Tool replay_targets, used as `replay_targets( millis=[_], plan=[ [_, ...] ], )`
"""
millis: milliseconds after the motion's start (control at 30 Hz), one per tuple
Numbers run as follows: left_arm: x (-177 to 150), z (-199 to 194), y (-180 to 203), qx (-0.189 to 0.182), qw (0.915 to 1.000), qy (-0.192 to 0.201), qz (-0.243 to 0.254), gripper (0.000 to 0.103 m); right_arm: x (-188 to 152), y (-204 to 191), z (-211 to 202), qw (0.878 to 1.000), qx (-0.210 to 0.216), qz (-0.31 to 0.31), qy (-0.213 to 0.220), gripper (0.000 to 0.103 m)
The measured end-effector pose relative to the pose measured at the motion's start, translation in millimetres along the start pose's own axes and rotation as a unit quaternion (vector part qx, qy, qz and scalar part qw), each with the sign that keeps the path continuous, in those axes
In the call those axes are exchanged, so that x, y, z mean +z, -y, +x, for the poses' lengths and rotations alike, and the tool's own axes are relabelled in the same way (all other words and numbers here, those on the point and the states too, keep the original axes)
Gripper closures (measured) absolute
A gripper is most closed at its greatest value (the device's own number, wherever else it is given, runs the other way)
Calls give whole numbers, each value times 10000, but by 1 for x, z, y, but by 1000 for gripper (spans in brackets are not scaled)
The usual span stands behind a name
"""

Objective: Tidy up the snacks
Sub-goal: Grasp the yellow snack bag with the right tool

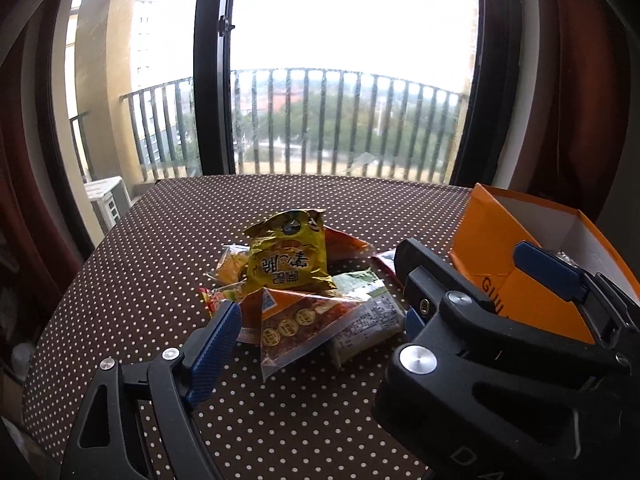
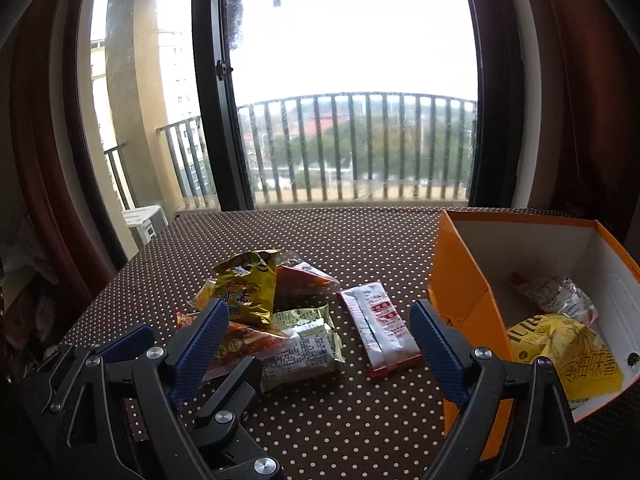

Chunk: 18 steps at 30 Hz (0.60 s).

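A pile of snack packets lies mid-table: a yellow chip bag on top, an orange clear packet in front, a green-white packet to its right. In the right wrist view I see the same yellow bag, the green-white packet and a red-white packet lying apart. My left gripper is open, just short of the pile. My right gripper is open, empty, above the table beside the orange box, which holds a yellow bag and a clear packet.
The table has a brown polka-dot cloth. The right gripper's body shows in the left wrist view in front of the orange box. A window with a balcony railing and dark curtains stands behind the table.
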State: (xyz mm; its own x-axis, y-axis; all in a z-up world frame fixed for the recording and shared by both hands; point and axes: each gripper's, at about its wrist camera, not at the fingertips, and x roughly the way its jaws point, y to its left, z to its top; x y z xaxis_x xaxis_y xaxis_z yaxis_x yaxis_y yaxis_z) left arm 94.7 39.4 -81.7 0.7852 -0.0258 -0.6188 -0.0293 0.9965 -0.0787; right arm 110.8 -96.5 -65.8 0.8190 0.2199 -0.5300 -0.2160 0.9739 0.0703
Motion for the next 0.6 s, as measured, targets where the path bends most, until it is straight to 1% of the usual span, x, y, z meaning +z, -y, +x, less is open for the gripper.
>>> replay_targets(
  millis=[233, 500, 600],
  plan=[
    [6, 20, -20, 409, 9991, -114, -54, 11, 4, -12, 31, 9991, 330, 17, -273, 12],
    [18, 39, -38, 572, 9976, -348, -159, 11, 13, -24, 63, 9968, 626, 82, -495, 15],
    [23, 46, -43, 677, 9967, -412, -154, 11, 17, -27, 79, 9943, 785, 165, -706, 17]
  ],
)
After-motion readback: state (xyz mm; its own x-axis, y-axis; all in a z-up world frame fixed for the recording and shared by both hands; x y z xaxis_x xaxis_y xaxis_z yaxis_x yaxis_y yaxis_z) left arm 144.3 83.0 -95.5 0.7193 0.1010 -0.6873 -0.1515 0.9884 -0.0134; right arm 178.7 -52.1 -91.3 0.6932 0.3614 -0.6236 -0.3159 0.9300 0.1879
